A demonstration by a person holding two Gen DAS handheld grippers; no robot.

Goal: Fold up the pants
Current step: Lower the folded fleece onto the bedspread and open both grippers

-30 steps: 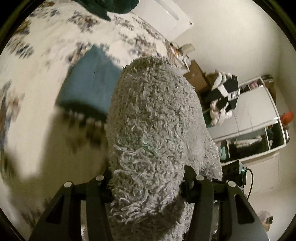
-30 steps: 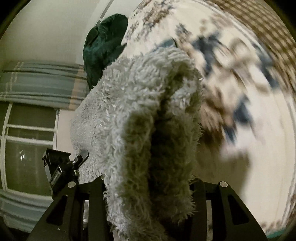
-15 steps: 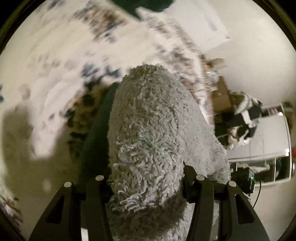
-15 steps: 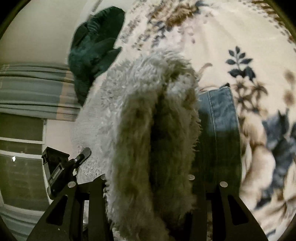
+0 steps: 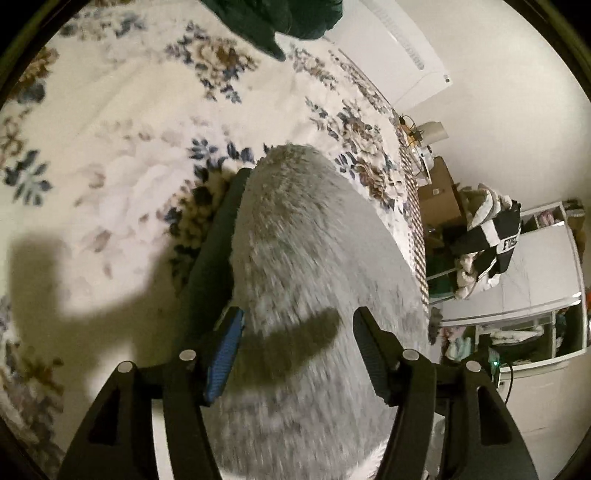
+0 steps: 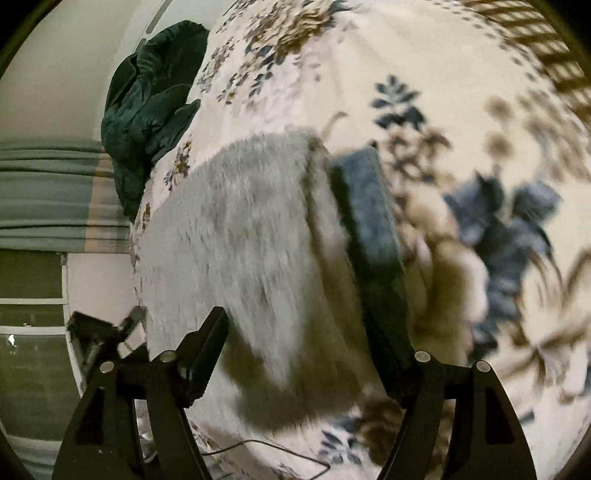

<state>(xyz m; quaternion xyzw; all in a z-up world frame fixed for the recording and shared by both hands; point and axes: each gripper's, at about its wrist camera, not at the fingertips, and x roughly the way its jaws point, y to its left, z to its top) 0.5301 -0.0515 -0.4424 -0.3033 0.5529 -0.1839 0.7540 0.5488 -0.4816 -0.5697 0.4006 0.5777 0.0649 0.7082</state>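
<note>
The fuzzy grey pants (image 5: 306, 266) lie folded on the floral bedspread (image 5: 110, 147), resting on a folded blue denim garment (image 5: 212, 258). My left gripper (image 5: 297, 328) is open just above the pants, its jaws apart on either side of the fabric. In the right wrist view the grey pants (image 6: 240, 236) lie beside and partly over the denim (image 6: 369, 221). My right gripper (image 6: 299, 332) is open over them and holds nothing.
A dark green garment (image 6: 151, 107) lies at the far end of the bed; it also shows in the left wrist view (image 5: 273, 18). White shelves with clothes (image 5: 517, 280) and boxes stand right of the bed. A curtain and window (image 6: 37, 221) are at left.
Both grippers were shut on the grey pants and carrying them. They lowered the pants onto the denim on the bed and opened, letting go.
</note>
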